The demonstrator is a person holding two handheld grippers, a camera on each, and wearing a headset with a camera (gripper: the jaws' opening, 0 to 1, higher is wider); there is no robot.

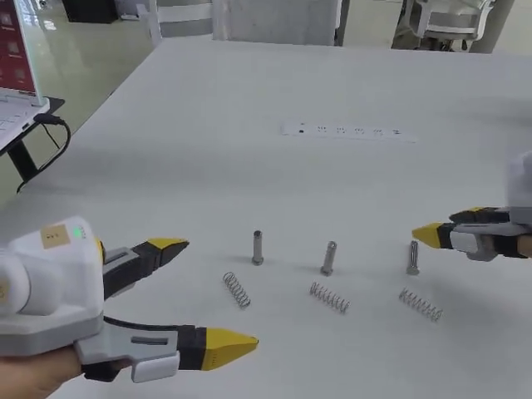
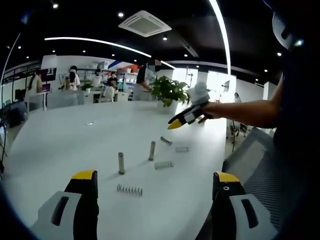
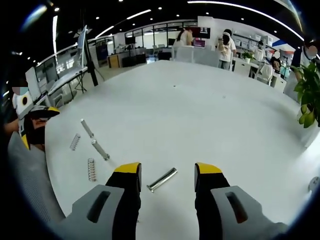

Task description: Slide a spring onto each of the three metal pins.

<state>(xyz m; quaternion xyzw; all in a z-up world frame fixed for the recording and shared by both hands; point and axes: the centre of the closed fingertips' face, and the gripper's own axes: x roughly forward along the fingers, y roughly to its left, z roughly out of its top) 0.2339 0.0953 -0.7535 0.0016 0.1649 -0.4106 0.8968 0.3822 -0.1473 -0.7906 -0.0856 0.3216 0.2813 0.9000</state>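
White table (image 1: pixel 249 166) in an open-plan office; both claws open, holding nothing, springs not yet on the pins.
Left pin (image 1: pixel 257 248), middle pin (image 1: pixel 329 258) and right pin (image 1: pixel 413 257) stand upright in a row, with left spring (image 1: pixel 237 289), middle spring (image 1: pixel 329 297) and right spring (image 1: pixel 420 304) lying flat just in front. Left gripper (image 1: pixel 204 293) is near the left spring, jaws wide apart. Right gripper (image 3: pixel 167 170) jaws apart, right pin seen between the tips, contact unclear. White power strip (image 1: pixel 347 131) further back, laptop (image 1: pixel 10 108) at the side. Ceiling spotlights, potted plant (image 2: pixel 169 90), people at far desks. Tan label (image 1: pixel 55 236) on the left gripper is unreadable.
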